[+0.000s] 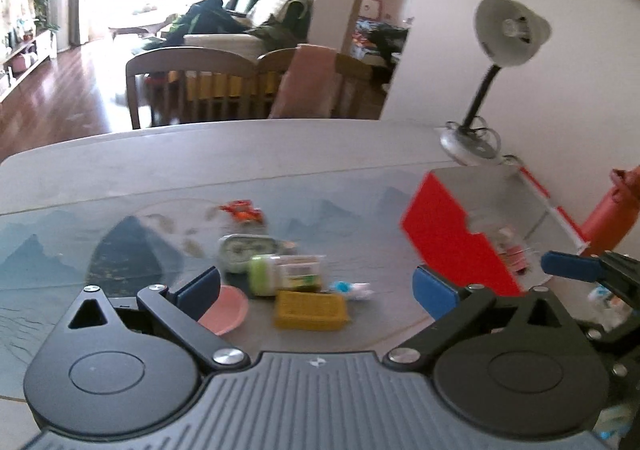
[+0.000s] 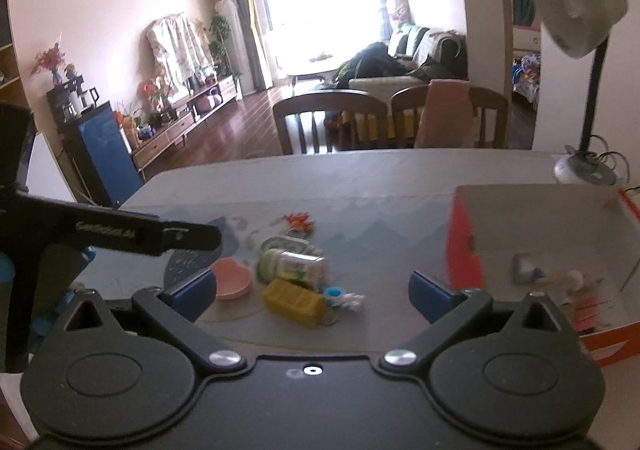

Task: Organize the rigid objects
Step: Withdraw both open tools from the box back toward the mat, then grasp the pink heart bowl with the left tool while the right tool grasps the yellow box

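Left wrist: L gripper (image 1: 318, 286) wide open.

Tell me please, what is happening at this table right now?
A person holds a gripper in each hand over a table and is sorting small things into a red box. Both the left gripper and the right gripper are open and hold nothing. A pile still waits on the table: a pink dish, a yellow block, a jar lying on its side and a small toy. A few items already lie in the box.
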{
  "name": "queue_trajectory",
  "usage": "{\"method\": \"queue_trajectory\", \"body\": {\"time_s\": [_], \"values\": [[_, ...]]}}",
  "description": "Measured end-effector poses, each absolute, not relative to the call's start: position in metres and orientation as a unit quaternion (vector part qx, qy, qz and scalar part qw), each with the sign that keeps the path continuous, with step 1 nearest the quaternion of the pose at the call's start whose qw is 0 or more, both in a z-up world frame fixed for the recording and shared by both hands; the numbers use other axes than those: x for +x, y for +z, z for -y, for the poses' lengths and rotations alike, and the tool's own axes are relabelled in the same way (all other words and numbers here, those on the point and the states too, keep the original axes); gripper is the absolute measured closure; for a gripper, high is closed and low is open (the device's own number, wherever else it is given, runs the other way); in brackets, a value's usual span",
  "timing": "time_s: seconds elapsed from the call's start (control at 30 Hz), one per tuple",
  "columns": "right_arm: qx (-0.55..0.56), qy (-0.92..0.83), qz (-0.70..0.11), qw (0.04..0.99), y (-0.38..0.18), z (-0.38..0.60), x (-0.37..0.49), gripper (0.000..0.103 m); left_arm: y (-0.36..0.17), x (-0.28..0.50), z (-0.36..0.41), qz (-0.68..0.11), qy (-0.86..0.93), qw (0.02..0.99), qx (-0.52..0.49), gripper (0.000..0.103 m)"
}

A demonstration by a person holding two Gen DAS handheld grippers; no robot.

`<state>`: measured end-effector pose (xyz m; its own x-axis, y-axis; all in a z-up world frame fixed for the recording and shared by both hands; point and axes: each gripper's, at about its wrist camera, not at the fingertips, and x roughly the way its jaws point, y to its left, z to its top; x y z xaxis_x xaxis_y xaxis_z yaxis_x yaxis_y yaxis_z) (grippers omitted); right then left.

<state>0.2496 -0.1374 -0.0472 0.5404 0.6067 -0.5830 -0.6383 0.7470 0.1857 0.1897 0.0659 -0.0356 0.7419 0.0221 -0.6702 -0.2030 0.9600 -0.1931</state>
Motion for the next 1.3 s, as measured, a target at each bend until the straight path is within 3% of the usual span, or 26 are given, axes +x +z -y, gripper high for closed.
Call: {"method": "queue_trajectory", "body": {"time_s": [0.43,0.87,1.07,1.3], "values": [[-0.106,0.376,-0.331,0.859,-0.089,0.072,0.252,0.001,-0.1,0.188,-0.138,-0.376,0.119,0.903,-0.169,0.0],[-0.184,0.393,-0.362,0.825,-0.136,0.038,0.285,0.006,-0.152,0.208,-0.142,-0.397,0.102,0.899,-0.154,0.0],[-0.239,0.419,-0.355,0.801,-0.149,0.023,0.291,0.014,-0.168,0.217,-0.139,-0.402,0.094,0.902,-0.129,0.0],[-0.238,0.427,-0.377,0.787,-0.161,0.016,0.307,0.03,-0.178,0.221,-0.136,-0.391,0.084,0.91,-0.107,0.0]]}}
